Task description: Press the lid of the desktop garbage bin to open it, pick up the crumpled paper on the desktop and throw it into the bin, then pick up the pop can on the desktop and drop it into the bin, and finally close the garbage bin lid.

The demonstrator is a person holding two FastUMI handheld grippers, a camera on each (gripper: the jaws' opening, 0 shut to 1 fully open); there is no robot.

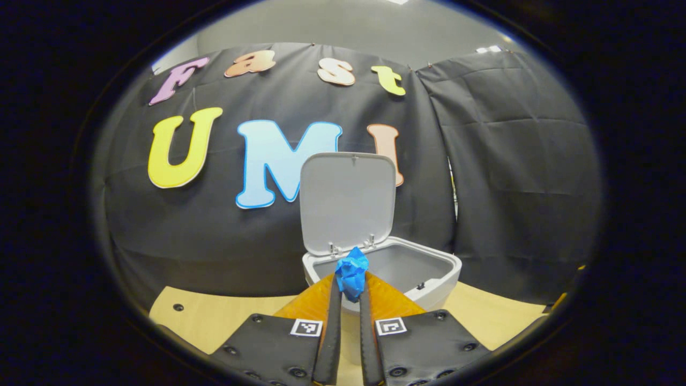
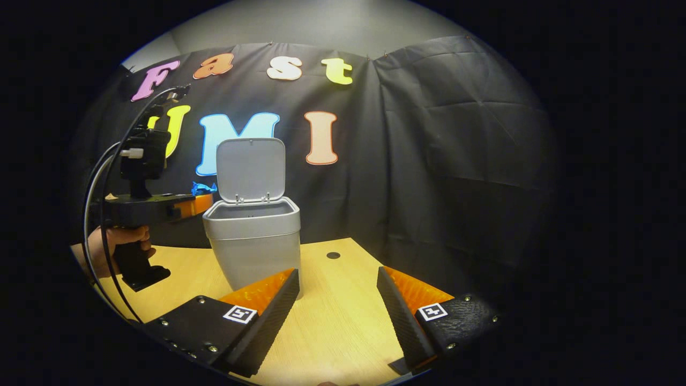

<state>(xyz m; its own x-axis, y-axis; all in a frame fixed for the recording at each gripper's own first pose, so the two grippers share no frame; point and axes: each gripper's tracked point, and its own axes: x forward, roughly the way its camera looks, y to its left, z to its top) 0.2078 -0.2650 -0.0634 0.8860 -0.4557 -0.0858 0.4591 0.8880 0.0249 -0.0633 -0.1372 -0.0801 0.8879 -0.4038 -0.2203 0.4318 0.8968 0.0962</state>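
Left gripper view shows the bin lid (image 1: 347,201) already up and the left tongs (image 1: 351,287) clamped on the blue crumpled paper (image 1: 352,272) near the garbage bin (image 1: 429,271) rim, not yet dropped, while the right tongs (image 2: 337,297) stand open and empty above the worktop (image 2: 332,321); can and lid closing remain.

A pale wooden worktop (image 2: 343,316) runs along the bottom of both views, its surface smooth and warmly lit. A small dark round hole (image 2: 333,255) sits in it near the back edge in the right gripper view, and a similar dark round fitting (image 1: 178,307) shows toward the worktop's left part in the left gripper view. Behind it hangs creased black cloth (image 1: 514,161), with a plain grey wall (image 2: 321,24) above.
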